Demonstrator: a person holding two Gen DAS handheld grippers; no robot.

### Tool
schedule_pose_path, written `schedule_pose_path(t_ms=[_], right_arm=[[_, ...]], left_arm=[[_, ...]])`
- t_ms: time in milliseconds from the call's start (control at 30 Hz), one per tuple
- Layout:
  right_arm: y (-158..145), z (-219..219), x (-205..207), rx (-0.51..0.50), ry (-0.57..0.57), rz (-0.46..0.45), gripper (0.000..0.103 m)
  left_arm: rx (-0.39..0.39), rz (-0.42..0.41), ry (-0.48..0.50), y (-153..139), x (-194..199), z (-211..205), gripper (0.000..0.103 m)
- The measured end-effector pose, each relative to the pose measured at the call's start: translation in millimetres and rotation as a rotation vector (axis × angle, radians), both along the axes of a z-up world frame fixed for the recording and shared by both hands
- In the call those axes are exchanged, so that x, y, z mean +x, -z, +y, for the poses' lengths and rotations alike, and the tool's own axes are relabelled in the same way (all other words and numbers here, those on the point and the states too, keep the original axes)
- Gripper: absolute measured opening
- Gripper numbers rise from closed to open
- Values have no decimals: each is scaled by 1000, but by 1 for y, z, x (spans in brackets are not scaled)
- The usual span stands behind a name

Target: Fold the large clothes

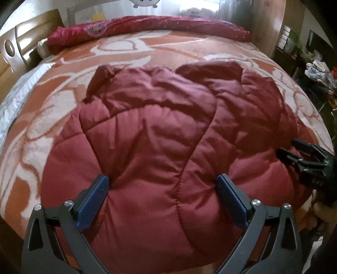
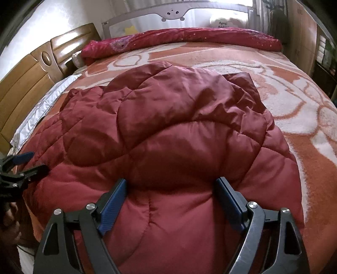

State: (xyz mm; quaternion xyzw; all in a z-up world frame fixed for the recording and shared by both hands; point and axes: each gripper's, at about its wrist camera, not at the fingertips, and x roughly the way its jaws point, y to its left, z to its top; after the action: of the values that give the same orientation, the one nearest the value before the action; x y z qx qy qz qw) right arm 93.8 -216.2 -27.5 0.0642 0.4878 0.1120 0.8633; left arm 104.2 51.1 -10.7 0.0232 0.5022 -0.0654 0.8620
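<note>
My left gripper (image 1: 162, 181) and right gripper (image 2: 170, 185) hover, jaws wide, over the red quilted jacket (image 1: 158, 126) on the bed (image 1: 126, 50).

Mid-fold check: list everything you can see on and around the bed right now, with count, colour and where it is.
Quilted jacket: 1, dark red, spread puffy on the near half of the bed, under both tools.
Bed blanket: 1, orange with white swirls, covering the mattress.
Rolled quilt: 1, crimson patterned, along the far edge of the bed.
Headboard: 1, brown wood, left side.
Bed guard rail: 1, grey with a cartoon face, behind the rolled quilt.
Clutter: several items, mixed colours, far right beside the bed; too small to name.
Left tool: 1, black with blue pads, open over the jacket's near edge.
Right tool: 1, black with blue pads, open over the jacket.
</note>
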Motion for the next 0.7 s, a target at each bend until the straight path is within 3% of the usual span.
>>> schedule_pose_path(t_ms=[200,400,700], right_arm=[[-25,-4,-12,-36,22,-47,79],[4,-13,-10,31,26,-3,81],[7,-10,-10,18,22,-16,82]], left_arm=[[19,-4,3,4,3,-4,103],[19,-15,7,7,4,-3,103],[24,-17,13,10,7,-3,103]])
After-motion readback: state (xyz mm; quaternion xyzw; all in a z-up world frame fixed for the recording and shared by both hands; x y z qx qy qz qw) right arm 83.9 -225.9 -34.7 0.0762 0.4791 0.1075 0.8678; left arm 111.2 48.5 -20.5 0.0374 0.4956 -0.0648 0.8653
